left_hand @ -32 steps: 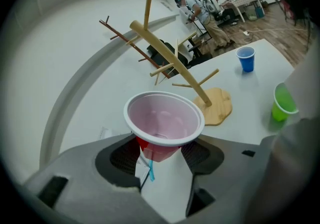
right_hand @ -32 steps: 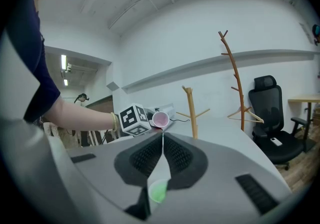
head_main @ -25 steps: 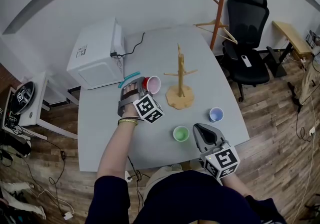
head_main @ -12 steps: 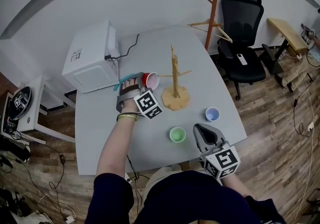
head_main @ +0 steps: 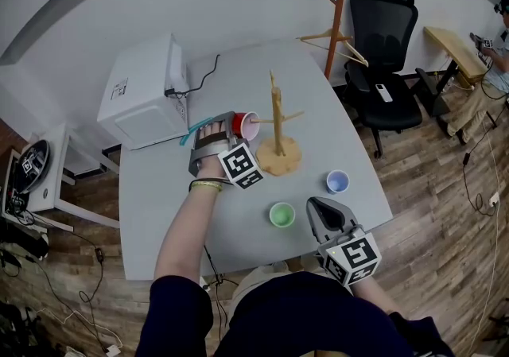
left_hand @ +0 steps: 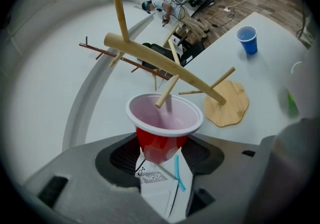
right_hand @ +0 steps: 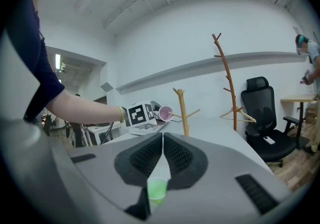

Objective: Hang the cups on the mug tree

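While the left claw (left_hand: pixel 160 152) grips the red cup (left_hand: pixel 164 125) at the mug tree (left_hand: pixel 167 64), right claw's (right_hand: pixel 163 154) shut empty; three cups total.

An office or lab — swivel chair (head_main: pixel 387 53), grey table (head_main: pixel 159 204), cables on wood floor (head_main: pixel 429 180).

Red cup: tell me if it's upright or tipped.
Tipped: the cup points sideways, mouth facing the tree, a peg at its rim.
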Demonstrator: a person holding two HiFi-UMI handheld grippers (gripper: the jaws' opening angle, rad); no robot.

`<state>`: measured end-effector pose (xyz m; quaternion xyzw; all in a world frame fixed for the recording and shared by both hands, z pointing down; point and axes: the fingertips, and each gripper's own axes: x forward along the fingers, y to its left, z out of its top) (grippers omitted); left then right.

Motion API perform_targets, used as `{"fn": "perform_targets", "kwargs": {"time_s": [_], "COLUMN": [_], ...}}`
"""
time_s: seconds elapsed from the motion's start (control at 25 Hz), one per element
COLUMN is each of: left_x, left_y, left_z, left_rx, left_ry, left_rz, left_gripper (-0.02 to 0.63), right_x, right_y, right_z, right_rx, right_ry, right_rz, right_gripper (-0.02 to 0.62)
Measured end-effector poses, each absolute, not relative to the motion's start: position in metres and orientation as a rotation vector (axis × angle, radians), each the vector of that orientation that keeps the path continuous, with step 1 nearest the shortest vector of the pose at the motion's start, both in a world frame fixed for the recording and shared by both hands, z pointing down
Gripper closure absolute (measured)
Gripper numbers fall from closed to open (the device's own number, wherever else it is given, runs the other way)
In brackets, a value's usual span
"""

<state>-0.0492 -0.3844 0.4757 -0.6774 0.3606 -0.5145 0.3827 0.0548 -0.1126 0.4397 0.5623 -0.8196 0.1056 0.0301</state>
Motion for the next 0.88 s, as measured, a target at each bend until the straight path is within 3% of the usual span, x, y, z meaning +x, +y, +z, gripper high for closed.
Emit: {"fn": "perform_targets", "kwargs": {"time_s": [0.88], "left_x": [-0.014], "left_y": [-0.365], "left_z": [0.464], "left_rx": [-1.67], "left_ry": [0.815], "left_rz": [-1.249], "left_gripper": [0.336], "right_x": [0.058], "right_y": [-0.106], "right_z": [0.441], "right_rx": [1.758], "right_ry": [-2.516], "right_rz": [0.331], "right_gripper": [0.565]}}
